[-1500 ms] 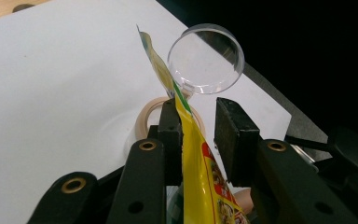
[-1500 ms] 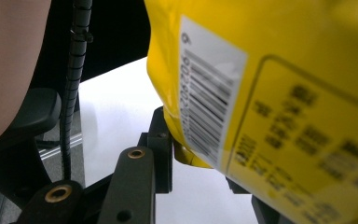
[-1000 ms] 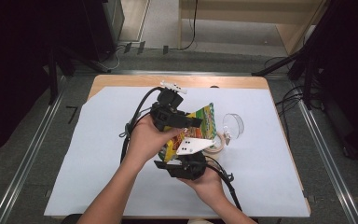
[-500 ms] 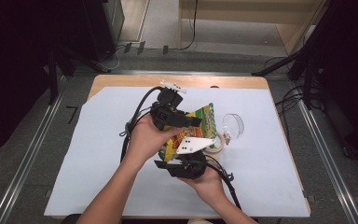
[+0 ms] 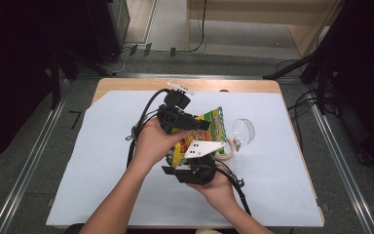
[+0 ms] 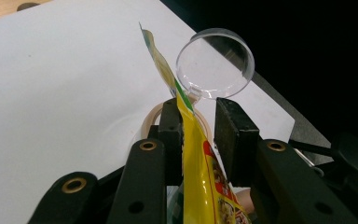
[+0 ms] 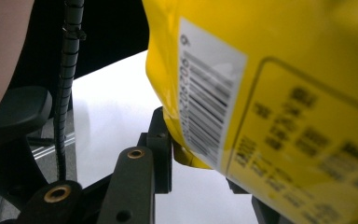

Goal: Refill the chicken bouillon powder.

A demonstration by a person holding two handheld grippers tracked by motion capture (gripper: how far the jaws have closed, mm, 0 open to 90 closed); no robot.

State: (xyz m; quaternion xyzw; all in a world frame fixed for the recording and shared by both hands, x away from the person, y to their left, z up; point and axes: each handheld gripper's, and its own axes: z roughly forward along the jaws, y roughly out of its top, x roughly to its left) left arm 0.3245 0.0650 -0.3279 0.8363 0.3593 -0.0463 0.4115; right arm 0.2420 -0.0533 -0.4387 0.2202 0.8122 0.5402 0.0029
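Note:
A yellow snack bag [image 5: 208, 126] is held up over the white sheet between both hands. In the left gripper view the bag's top edge [image 6: 200, 172] runs between the jaws of my left gripper [image 6: 198, 112]. It lies against one jaw, with a gap to the other, so this gripper is open. From above, my left gripper [image 5: 197, 124] sits at the bag's upper left. My right gripper [image 5: 187, 158] comes from below, and in its own view it [image 7: 200, 158] pinches the bag's lower corner [image 7: 284, 93]. The bag hides one of its jaws.
A clear round plastic cup [image 5: 243, 129] lies on the white sheet [image 5: 102, 161] right of the bag, also seen ahead of the left jaws [image 6: 214, 63]. A beige tape ring [image 5: 227, 148] lies beside it. The table's right edge is close.

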